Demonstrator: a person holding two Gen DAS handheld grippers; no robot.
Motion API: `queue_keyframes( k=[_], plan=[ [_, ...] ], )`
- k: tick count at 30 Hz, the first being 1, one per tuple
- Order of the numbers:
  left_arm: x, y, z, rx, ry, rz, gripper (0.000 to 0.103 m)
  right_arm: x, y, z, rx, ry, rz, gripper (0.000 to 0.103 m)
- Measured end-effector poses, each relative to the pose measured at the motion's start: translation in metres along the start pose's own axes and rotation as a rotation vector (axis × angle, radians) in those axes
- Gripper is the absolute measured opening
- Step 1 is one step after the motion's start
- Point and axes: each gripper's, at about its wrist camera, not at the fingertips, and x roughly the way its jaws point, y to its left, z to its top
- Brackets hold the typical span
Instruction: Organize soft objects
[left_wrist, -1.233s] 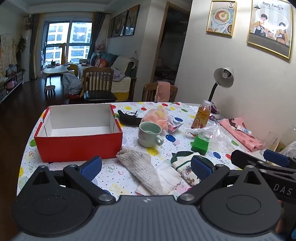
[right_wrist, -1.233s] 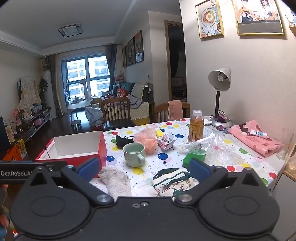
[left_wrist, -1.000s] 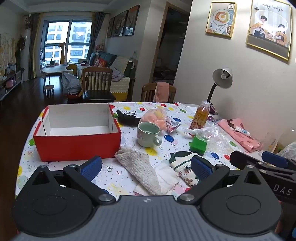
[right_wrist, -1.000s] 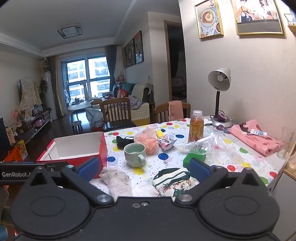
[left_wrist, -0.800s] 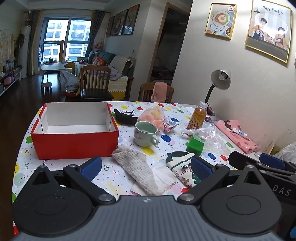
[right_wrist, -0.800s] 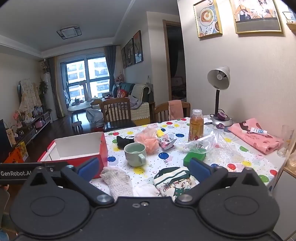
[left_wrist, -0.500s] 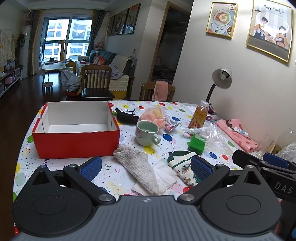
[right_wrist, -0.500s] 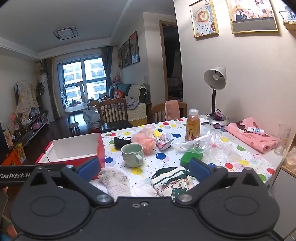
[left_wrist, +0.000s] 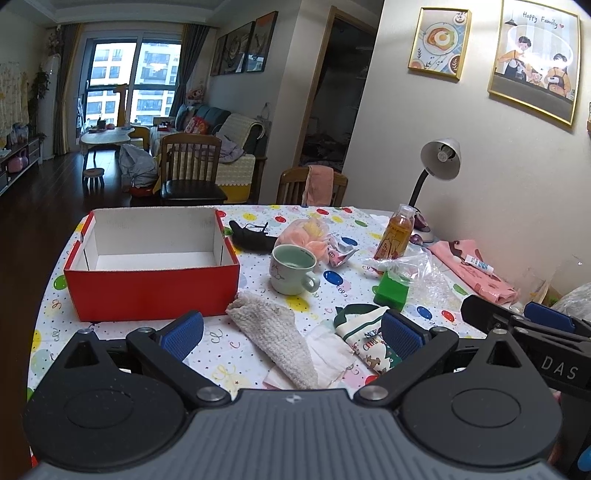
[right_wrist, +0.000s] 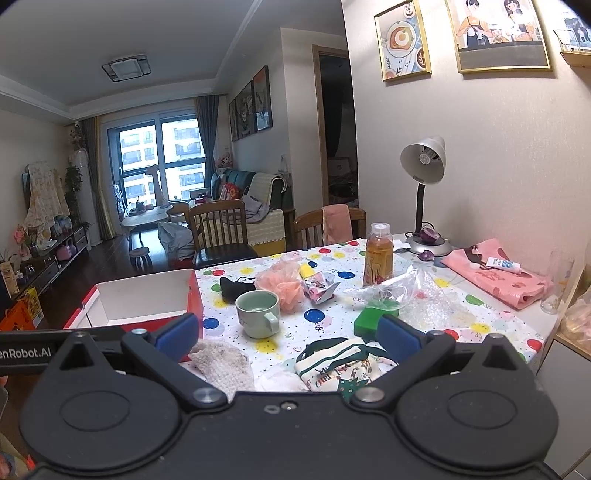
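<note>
A worktop (left_wrist: 255, 280) covered in a white cloth printed with coloured balloons fills the space ahead of both pairs of tongs. The left tongs (left_wrist: 291, 332) hang above its near edge with their blue-padded fingers (left_wrist: 183, 332) spread wide apart and nothing between them. The right tongs (right_wrist: 288, 334) are held the same way, wide apart and empty, just to the right of the left pair and apart from it; their dark fingers show at the right edge of the left wrist view.

Ahead and to the left of the left tongs stands an open red cardboard box with a white inside (left_wrist: 151, 258), empty. Far to the right of both tongs, near the wall, lies a folded pink cloth (right_wrist: 498, 278) with a small white tube on it.

Directly ahead of the left tongs, between its fingers in that view, lies a long beige knitted cloth (left_wrist: 275, 332), one end near the box's front right corner and partly overlapping a crumpled white tissue (left_wrist: 327, 352). Just to the right of it, close in front of the right tongs, lies a folded white and green printed fabric piece (right_wrist: 340, 363).

Further ahead stand a pale green ceramic mug (left_wrist: 291, 269), a green block (left_wrist: 391, 291) under crumpled clear plastic, an orange drink bottle (left_wrist: 397, 232), a peach mesh sponge (right_wrist: 282, 282) and a black fabric item (left_wrist: 253, 240).
</note>
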Motion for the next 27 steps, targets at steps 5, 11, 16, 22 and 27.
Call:
queue_keyframes(
  k=[5,11,16,22,27],
  plan=[
    [-0.0017,0.0010,0.0008,-0.006,0.000,0.008,0.103,-0.0003,0.0004,0.0013,0.001,-0.002,-0.002,0.103],
    [-0.0027,0.0013,0.0009,-0.009,0.002,0.014,0.103,-0.0004,0.0007,0.0024,-0.001,-0.002,-0.003,0.103],
    [-0.0031,0.0006,0.0012,-0.011,0.002,0.010,0.103,-0.0003,0.0009,0.0030,0.000,-0.003,-0.005,0.103],
    [-0.0013,0.0002,-0.0003,-0.014,0.007,-0.004,0.103,-0.0007,0.0009,0.0020,-0.002,-0.002,-0.005,0.103],
    [-0.0027,-0.0032,-0.0005,0.002,-0.003,-0.011,0.103,-0.0008,0.0005,0.0021,-0.002,-0.004,-0.001,0.103]
  ],
)
